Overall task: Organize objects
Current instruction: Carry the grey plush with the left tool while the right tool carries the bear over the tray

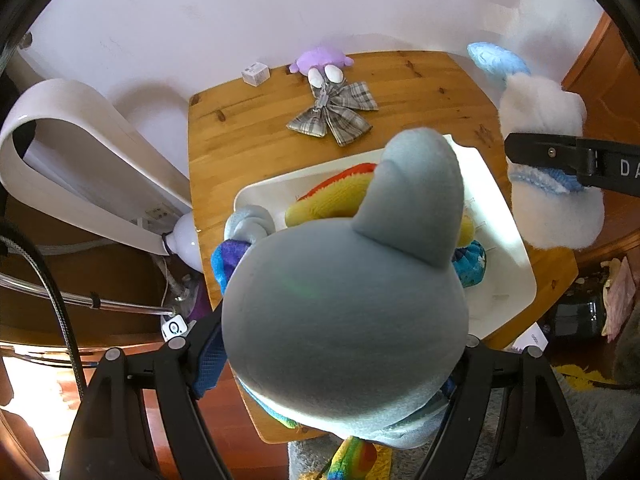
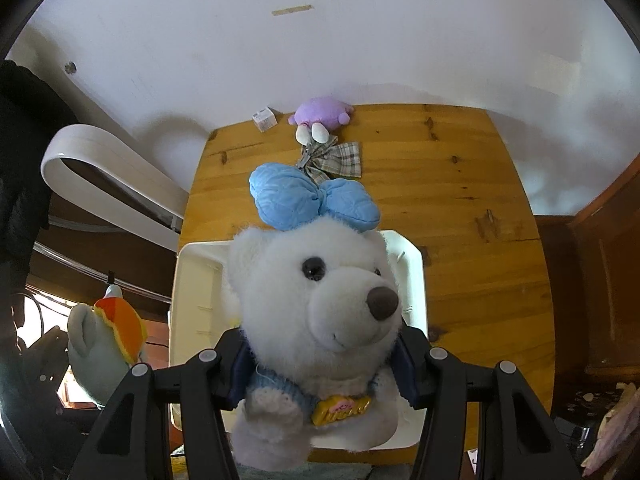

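My left gripper (image 1: pixel 336 360) is shut on a grey-blue plush (image 1: pixel 344 292) with a rainbow mane, held above the near end of a white tray (image 1: pixel 500 248) on the wooden table (image 1: pixel 248 128). My right gripper (image 2: pixel 320 364) is shut on a white teddy bear (image 2: pixel 312 304) with a blue bow, over the same tray (image 2: pixel 196 280). The bear (image 1: pixel 556 208) hangs at the tray's right side in the left wrist view. The grey-blue plush (image 2: pixel 96 356) sits left of the tray in the right wrist view. Both toys hide much of the tray.
A purple plush (image 2: pixel 320 112) with a plaid bow (image 2: pixel 340 156) lies at the table's far edge, beside a small white box (image 2: pixel 264 118). A white curved appliance (image 1: pixel 80 148) and a metal pole (image 1: pixel 120 304) stand left of the table. Wooden panelling (image 2: pixel 592 280) is at the right.
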`<control>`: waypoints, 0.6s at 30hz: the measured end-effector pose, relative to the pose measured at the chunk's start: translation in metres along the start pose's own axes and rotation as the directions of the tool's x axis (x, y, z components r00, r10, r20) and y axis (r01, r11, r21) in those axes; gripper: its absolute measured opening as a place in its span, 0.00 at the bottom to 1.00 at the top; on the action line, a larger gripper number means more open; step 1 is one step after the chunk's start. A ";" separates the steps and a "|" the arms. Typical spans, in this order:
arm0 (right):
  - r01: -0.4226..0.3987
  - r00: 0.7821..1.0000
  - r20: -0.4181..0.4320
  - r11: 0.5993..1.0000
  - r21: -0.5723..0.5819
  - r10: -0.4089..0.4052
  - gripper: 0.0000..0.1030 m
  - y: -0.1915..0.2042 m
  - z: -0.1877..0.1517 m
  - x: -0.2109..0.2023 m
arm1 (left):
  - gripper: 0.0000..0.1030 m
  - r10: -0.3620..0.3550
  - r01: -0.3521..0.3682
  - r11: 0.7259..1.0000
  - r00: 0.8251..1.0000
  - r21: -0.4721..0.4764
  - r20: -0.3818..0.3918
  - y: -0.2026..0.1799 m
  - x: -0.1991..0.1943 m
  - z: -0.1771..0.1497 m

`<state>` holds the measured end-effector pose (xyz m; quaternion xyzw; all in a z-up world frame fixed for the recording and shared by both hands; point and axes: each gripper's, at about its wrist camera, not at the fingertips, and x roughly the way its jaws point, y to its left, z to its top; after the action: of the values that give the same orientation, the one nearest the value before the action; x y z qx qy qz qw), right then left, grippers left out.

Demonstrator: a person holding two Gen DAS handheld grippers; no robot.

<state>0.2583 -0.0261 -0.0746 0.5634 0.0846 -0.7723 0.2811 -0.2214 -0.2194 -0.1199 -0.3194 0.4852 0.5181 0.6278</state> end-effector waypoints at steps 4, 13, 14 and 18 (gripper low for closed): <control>0.014 1.000 -0.015 1.000 -0.005 -0.014 0.56 0.000 0.000 0.005 | 0.80 -0.005 0.005 1.000 1.000 -0.004 -0.010 -0.001 0.004 0.002; 0.027 0.997 -0.077 1.000 -0.001 -0.027 0.60 -0.005 -0.001 0.019 | 0.83 -0.025 0.024 1.000 0.999 -0.010 -0.037 -0.007 0.012 0.005; 0.025 0.996 -0.086 1.000 0.002 -0.025 0.61 -0.006 -0.001 0.021 | 0.84 -0.033 0.032 0.999 0.999 -0.012 -0.041 -0.007 0.013 0.005; 0.003 0.994 -0.109 1.000 0.009 -0.002 0.65 -0.008 -0.002 0.027 | 0.92 -0.074 0.072 0.997 0.996 -0.032 -0.057 -0.007 0.018 0.005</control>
<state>0.2502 -0.0279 -0.1011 0.6059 0.0972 -0.7410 0.2726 -0.2130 -0.2110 -0.1356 -0.3615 0.4835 0.4925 0.6269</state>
